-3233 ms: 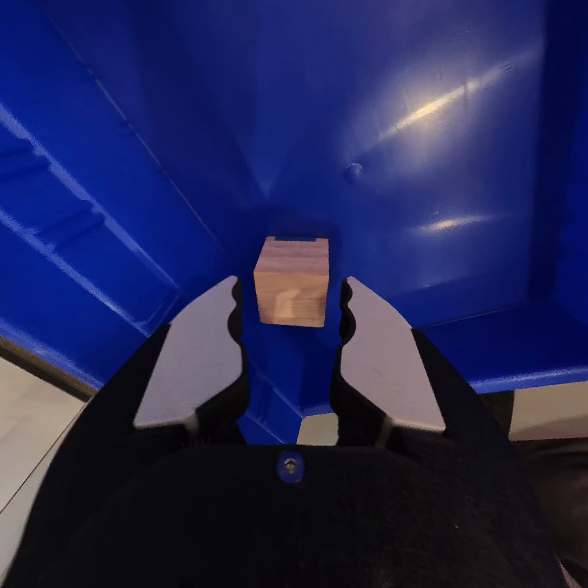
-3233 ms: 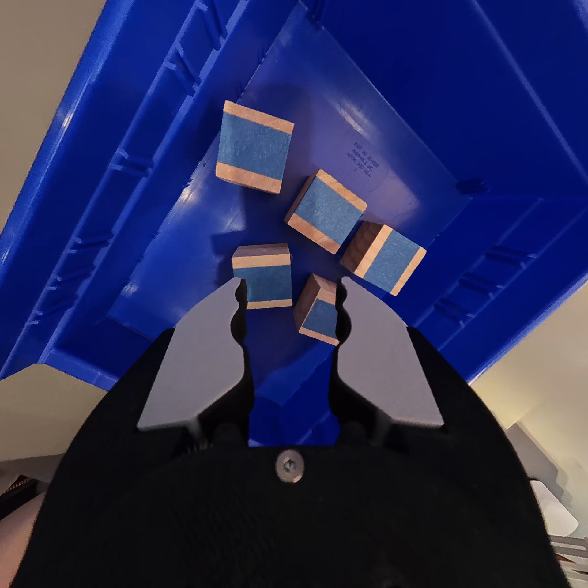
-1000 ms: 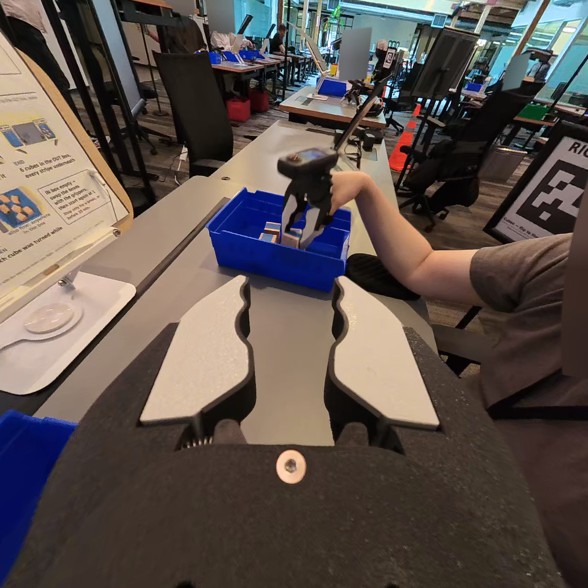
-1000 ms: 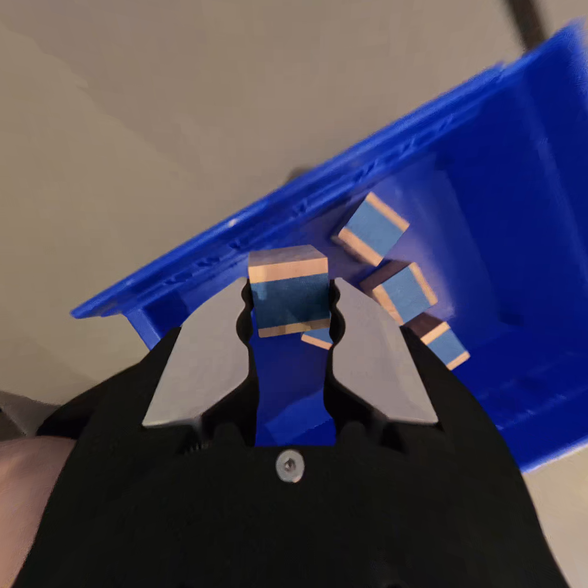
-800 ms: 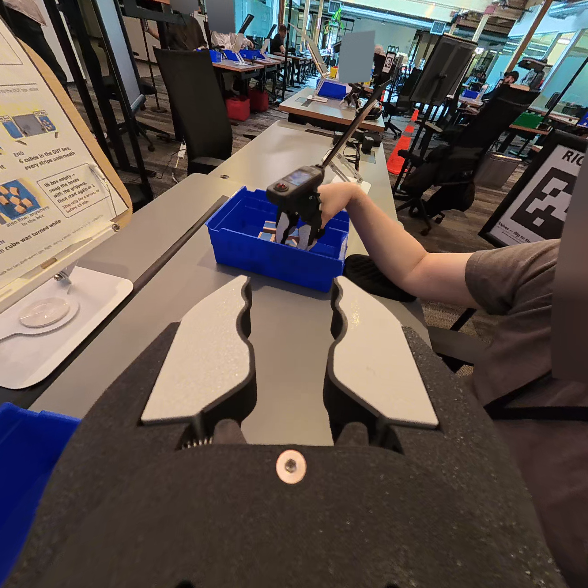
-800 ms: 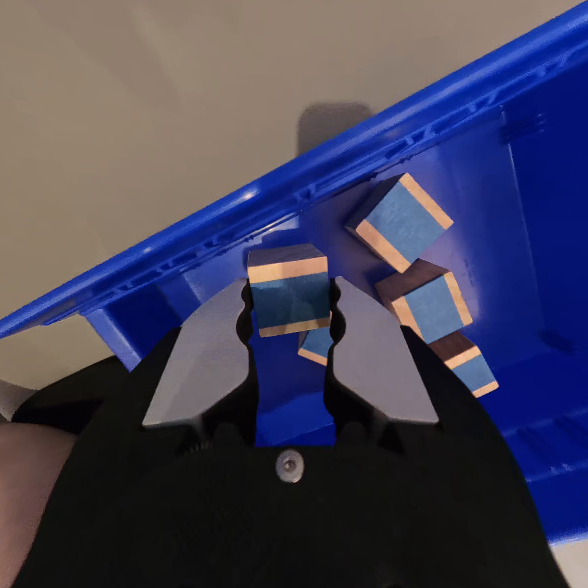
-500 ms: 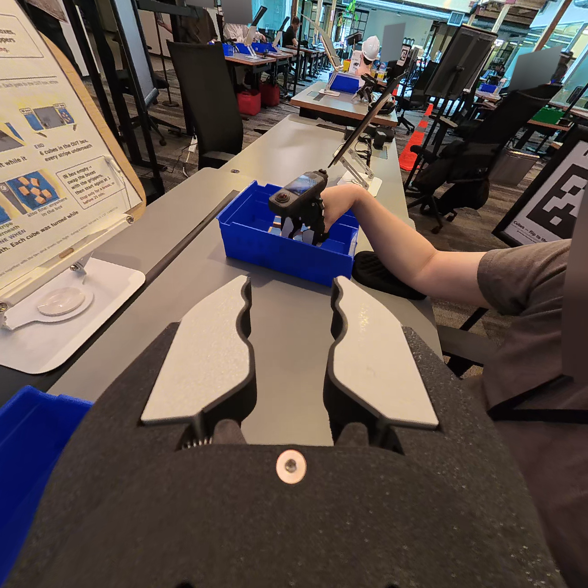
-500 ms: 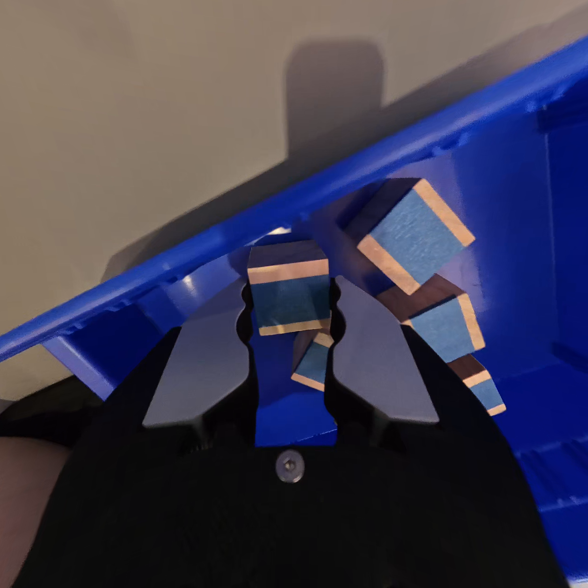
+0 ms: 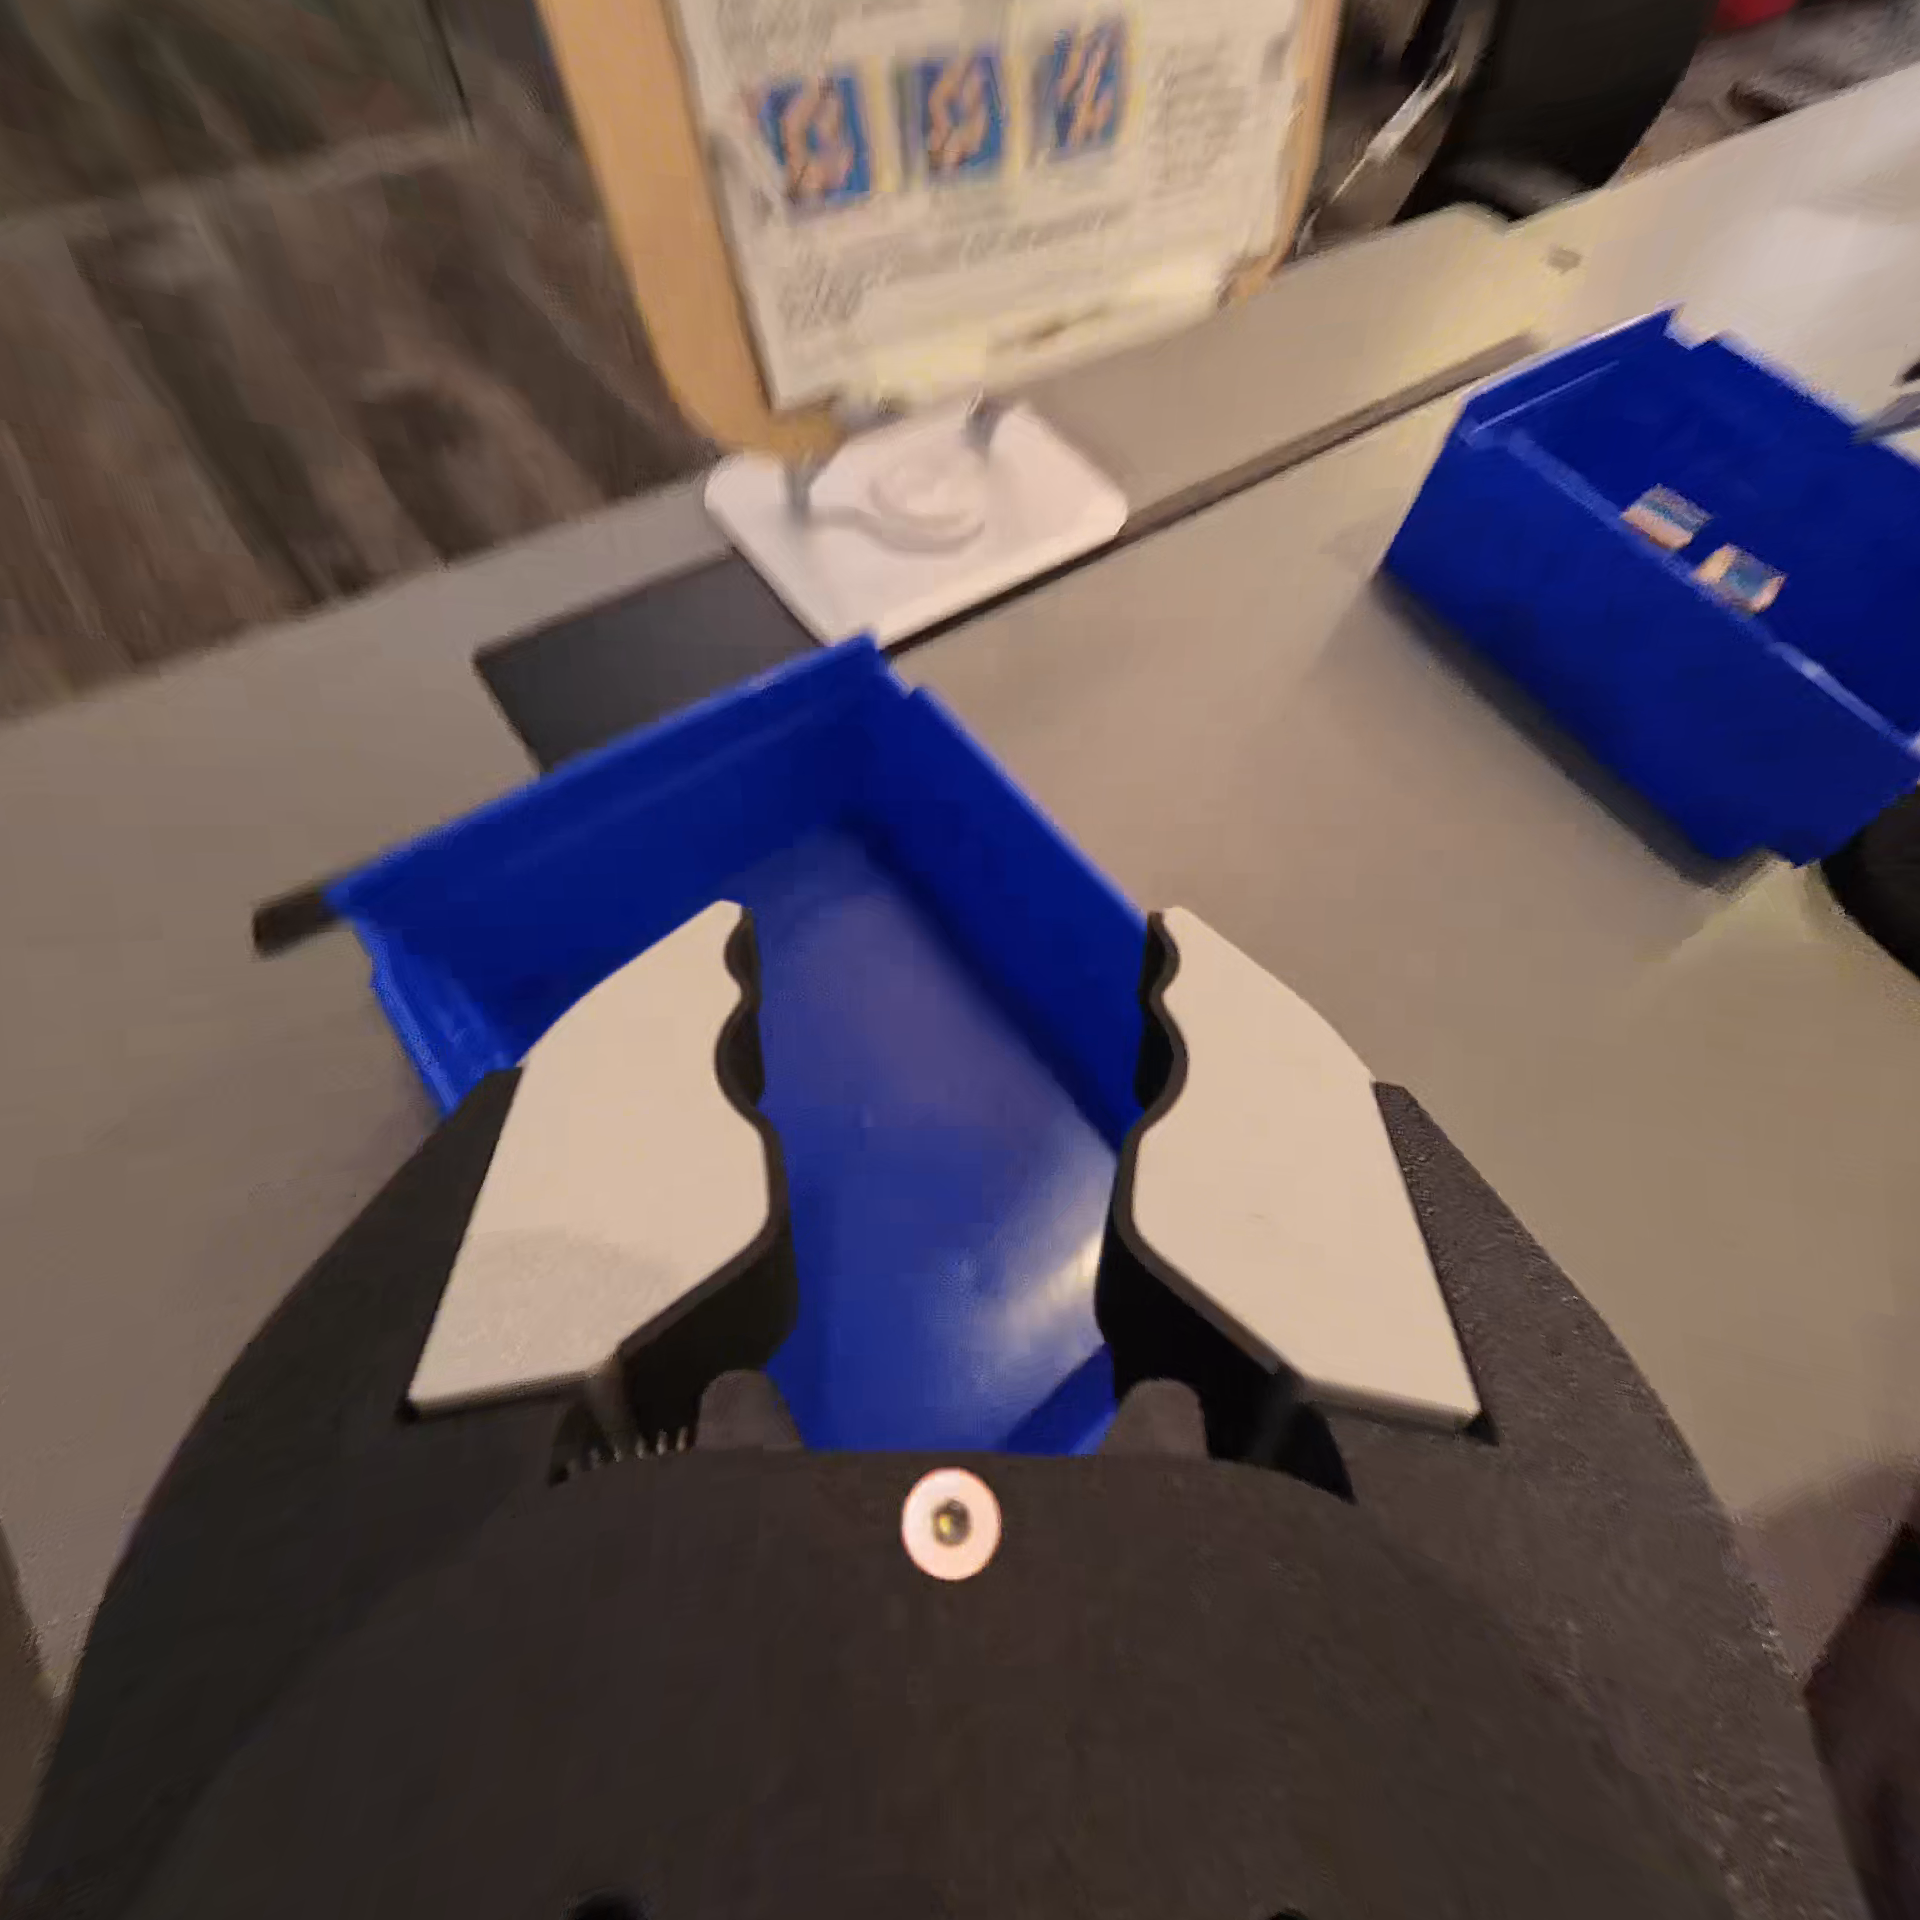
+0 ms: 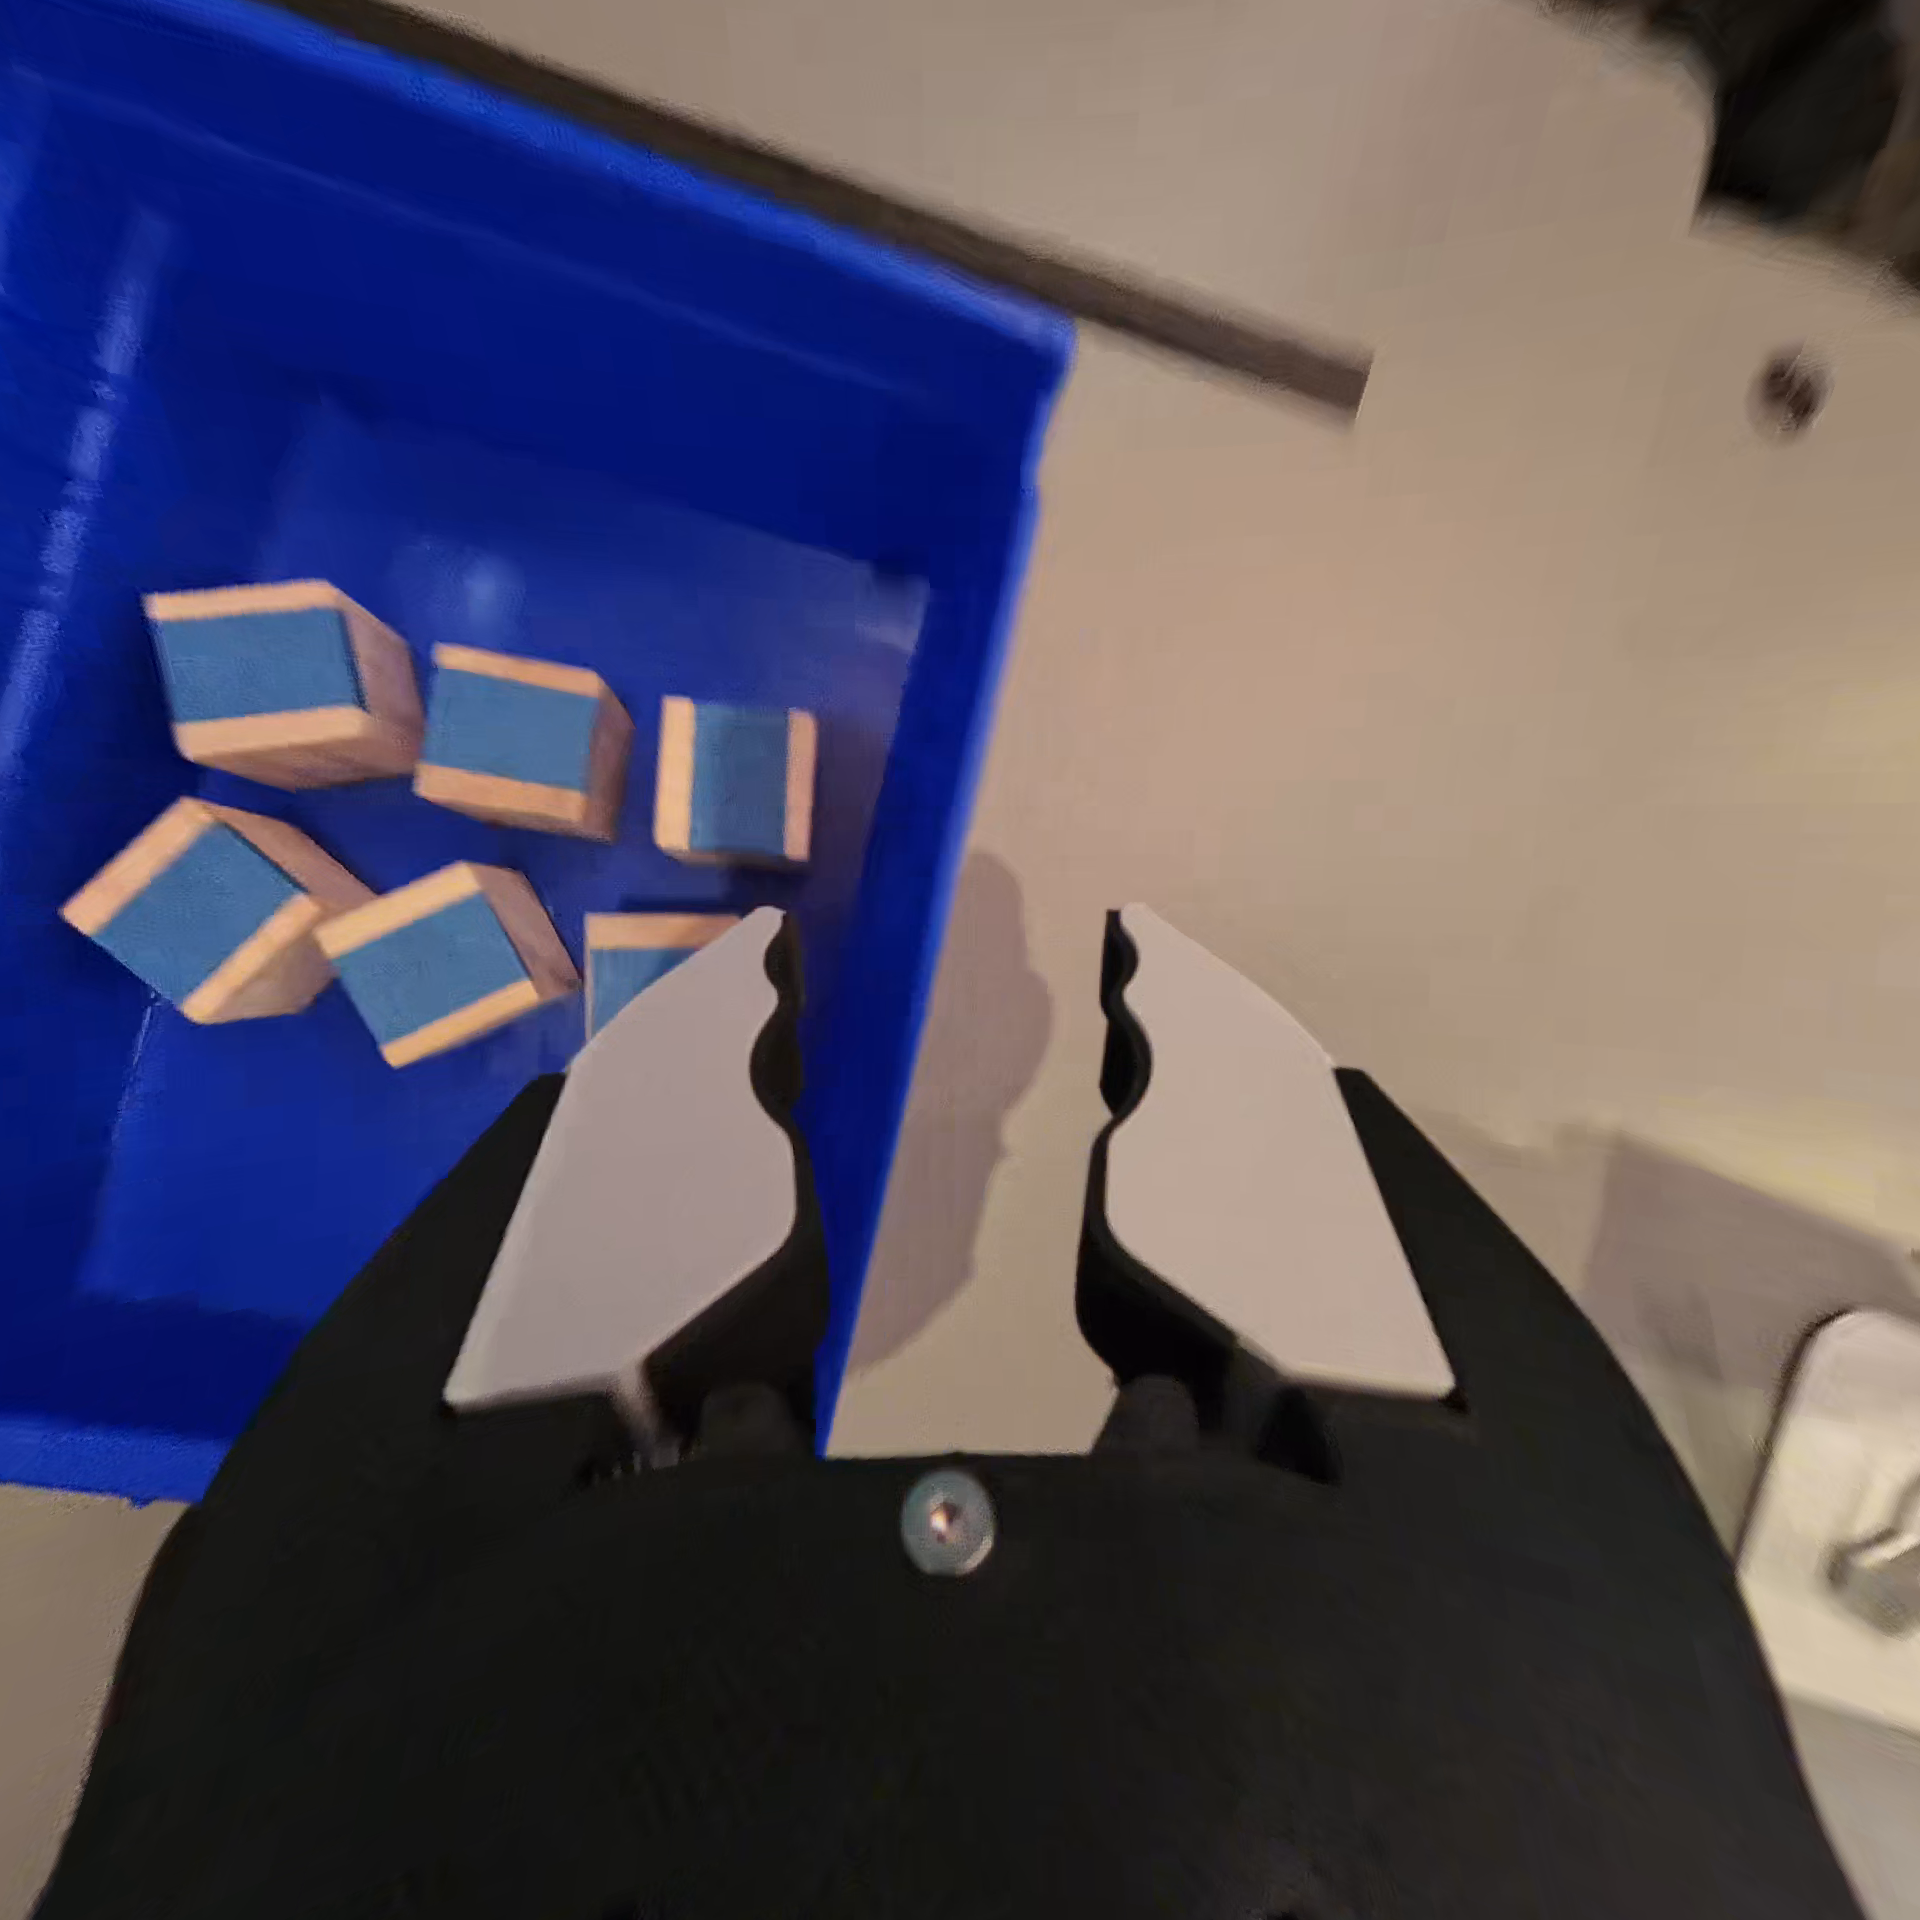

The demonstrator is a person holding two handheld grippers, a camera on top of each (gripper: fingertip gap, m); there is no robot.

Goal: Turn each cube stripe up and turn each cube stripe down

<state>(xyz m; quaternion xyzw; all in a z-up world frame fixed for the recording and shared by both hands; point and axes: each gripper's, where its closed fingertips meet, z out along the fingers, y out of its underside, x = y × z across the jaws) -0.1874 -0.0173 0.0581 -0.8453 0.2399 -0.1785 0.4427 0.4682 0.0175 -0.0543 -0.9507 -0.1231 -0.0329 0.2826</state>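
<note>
A grey table [image 9: 1299, 935] carries two blue bins. In the left wrist view a white-based stand [image 9: 914, 509] holding an instruction board [image 9: 987, 177] sits at the far edge, between the bins; a dark strip [image 9: 1299, 436] runs across the table behind them. Everything far off is blurred.

The left gripper [image 9: 945, 940] hangs released above the near bin [image 9: 623, 821], its jaws spread wide with nothing between them, only the bin's bare blue floor showing below. The far right bin [image 9: 1621, 665] shows two small cubes inside.

In the right wrist view the right gripper [image 10: 948, 940] is also spread apart and holds nothing. It straddles the right wall of the cube bin [image 10: 966, 644], which rises between the fingers; the left finger [image 10: 665, 1122] covers part of the nearest cube [image 10: 634, 956].

Six wooden cubes [image 10: 520, 738] lie on the floor of this bin, left of the gripper, clustered close together. Each shows its blue stripe facing up, flanked by two pale wood edges. Their stripes run in differing directions: the rightmost cube [image 10: 736, 779] has its stripe running near to far, the others lie across or diagonally.
</note>
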